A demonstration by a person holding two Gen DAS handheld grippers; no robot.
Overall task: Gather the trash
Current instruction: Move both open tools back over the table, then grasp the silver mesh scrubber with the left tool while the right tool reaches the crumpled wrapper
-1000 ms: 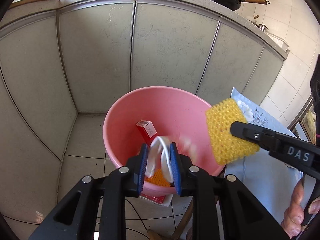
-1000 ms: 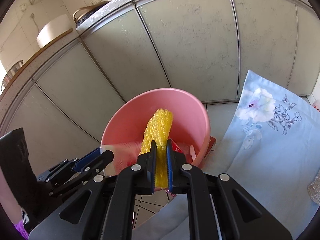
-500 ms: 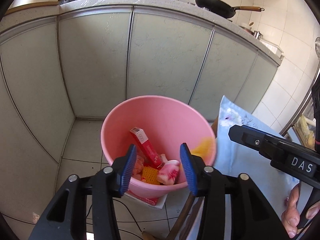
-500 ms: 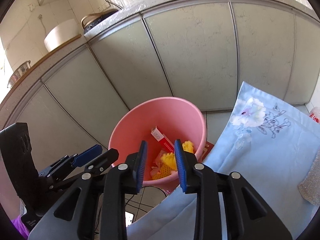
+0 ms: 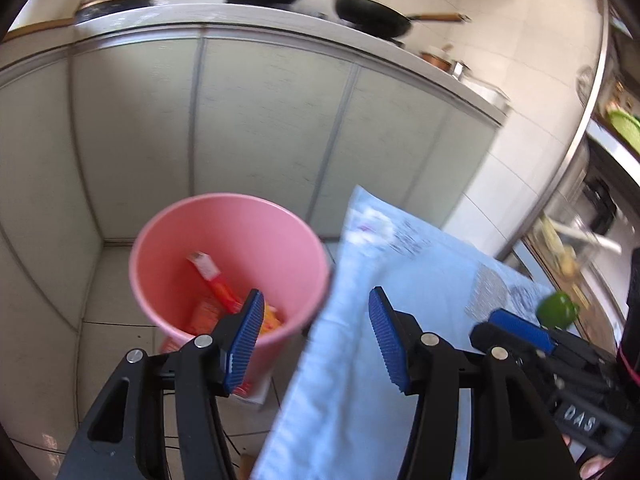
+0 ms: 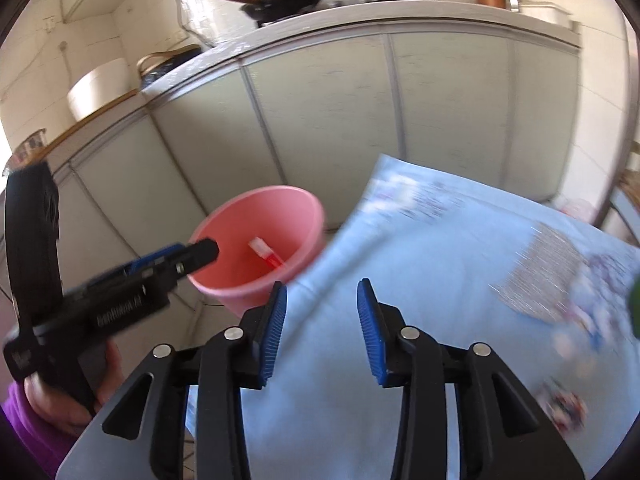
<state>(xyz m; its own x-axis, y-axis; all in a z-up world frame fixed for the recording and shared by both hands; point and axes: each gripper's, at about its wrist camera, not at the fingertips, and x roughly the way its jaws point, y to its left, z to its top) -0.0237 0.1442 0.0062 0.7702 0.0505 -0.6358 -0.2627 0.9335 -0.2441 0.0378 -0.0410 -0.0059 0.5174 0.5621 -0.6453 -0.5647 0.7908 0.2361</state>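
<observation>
A: Blue ribbed pads nearest: is either gripper carrying anything?
B: No. The left gripper (image 5: 316, 338) is opening wide with nothing between its jaws; the right gripper (image 6: 322, 330) is opening too, also empty, above the pale blue cloth (image 6: 420, 280).
A: And the trash?
B: Farther left, in the pink bucket (image 5: 168, 240) on the floor: a red box (image 5: 212, 278) and orange wrappers (image 5: 204, 314), before the cabinets (image 5: 260, 128).

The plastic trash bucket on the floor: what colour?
Pink bucket, clearest in the left wrist view.
</observation>
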